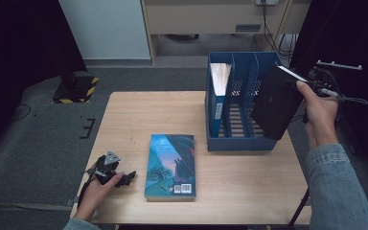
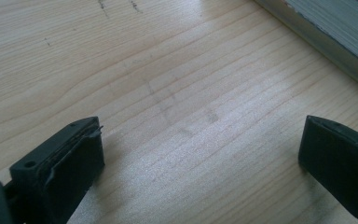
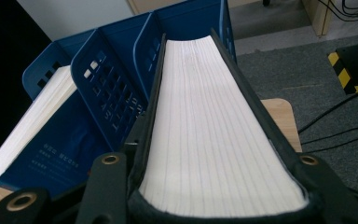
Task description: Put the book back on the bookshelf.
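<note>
My right hand-held gripper (image 1: 301, 82) is clamped on a thick black-covered book (image 1: 275, 103), its jaws pressing the covers from both sides near the top edge. I hold that book tilted in the air over the right end of the blue file rack (image 1: 242, 142), at its rightmost compartment; in the right gripper view the white page block (image 3: 214, 135) runs away from me toward the rack's curved blue dividers (image 3: 112, 93). A blue-covered book (image 1: 218, 93) stands upright in the leftmost compartment.

My left hand-held gripper (image 1: 117, 175) lies low on the light wooden desk (image 1: 139, 112) near its front left corner, jaws apart with nothing between them. Bare wood grain with a few faint scuffs shows between the jaws, and the page edge of a book (image 2: 335, 28) lies just beyond. That is the illustrated paperback (image 1: 170, 166) lying flat beside the gripper, back cover up with its barcode showing.

Around the desk is grey carpet (image 1: 43, 139). Behind it are a pale cabinet panel (image 1: 103, 26), a black stand base with yellow-and-black hazard tape (image 1: 76, 88), and loose cables (image 1: 287, 45) at the right
</note>
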